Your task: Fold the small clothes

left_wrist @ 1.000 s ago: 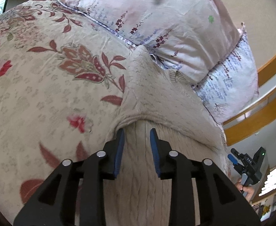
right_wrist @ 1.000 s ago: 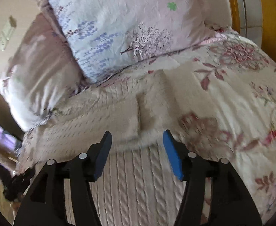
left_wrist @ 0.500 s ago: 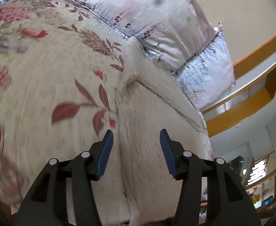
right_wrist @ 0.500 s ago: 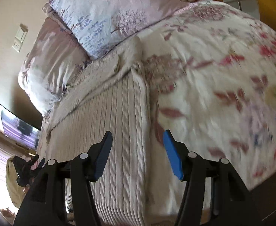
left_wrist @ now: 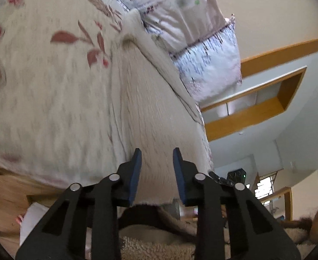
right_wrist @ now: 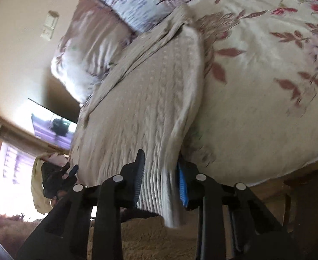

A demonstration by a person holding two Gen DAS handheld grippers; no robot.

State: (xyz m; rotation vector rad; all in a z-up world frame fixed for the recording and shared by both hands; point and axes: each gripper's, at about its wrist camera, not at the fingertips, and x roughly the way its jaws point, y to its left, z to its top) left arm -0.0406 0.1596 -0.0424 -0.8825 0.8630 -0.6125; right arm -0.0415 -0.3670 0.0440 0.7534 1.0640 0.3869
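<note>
A cream cable-knit sweater [right_wrist: 150, 91] lies lengthwise on the bed, its ribbed hem hanging at the near edge. It also shows in the left wrist view [left_wrist: 150, 117]. My left gripper [left_wrist: 156, 158] is open, its jaws on either side of the hem's left part without clamping it. My right gripper [right_wrist: 161, 162] is open, and the hem's right corner hangs between its jaws. The left gripper [right_wrist: 57, 177] shows in the right wrist view at the hem's other end.
A floral bedspread [left_wrist: 50, 82] covers the bed. Two pillows [left_wrist: 180, 10] lie at the head, past the sweater's collar. A wooden bed frame [left_wrist: 2, 190] runs below the near edge. A fleecy beige garment [right_wrist: 159, 238] lies under the grippers.
Both grippers have drawn back from the middle of the sweater to its hem at the near edge of the bed. The left gripper opened on the way.
</note>
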